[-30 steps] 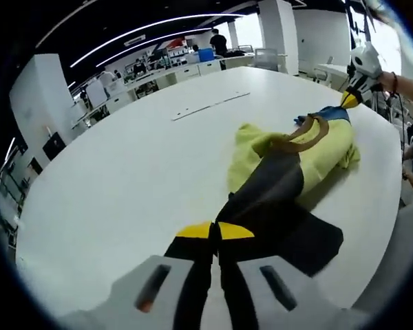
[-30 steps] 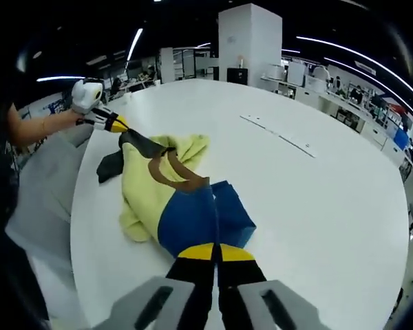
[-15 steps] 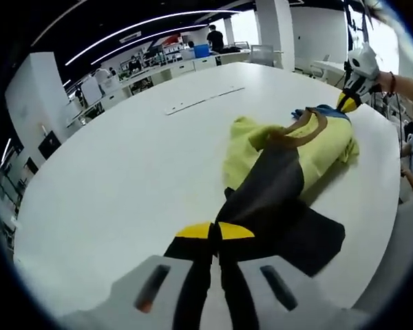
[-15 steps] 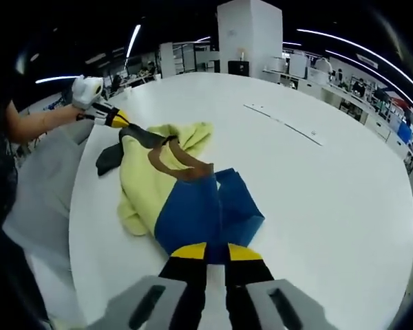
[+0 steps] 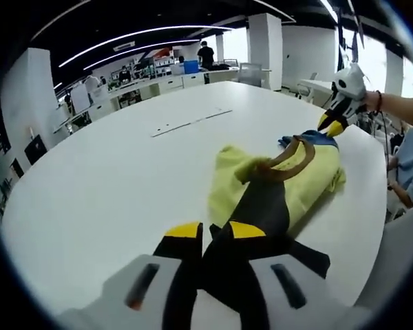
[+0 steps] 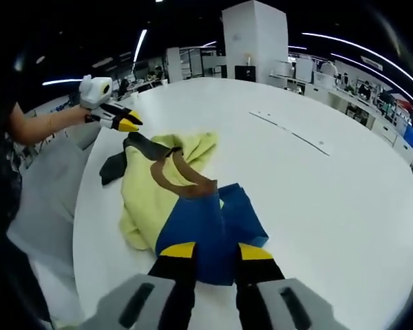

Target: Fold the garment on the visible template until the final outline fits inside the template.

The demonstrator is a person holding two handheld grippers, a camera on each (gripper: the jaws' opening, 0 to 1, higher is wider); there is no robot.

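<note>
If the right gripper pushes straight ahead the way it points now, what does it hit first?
Most likely the garment's blue part: it lies directly between and ahead of the right gripper's open jaws. Beyond it come the brown collar band and the yellow body. Depth is hard to judge, so how close it is stays uncertain.

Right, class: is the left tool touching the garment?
Apart. In the right gripper view the left tool, open, hangs off the black end of the garment, with white table showing between them.
</note>
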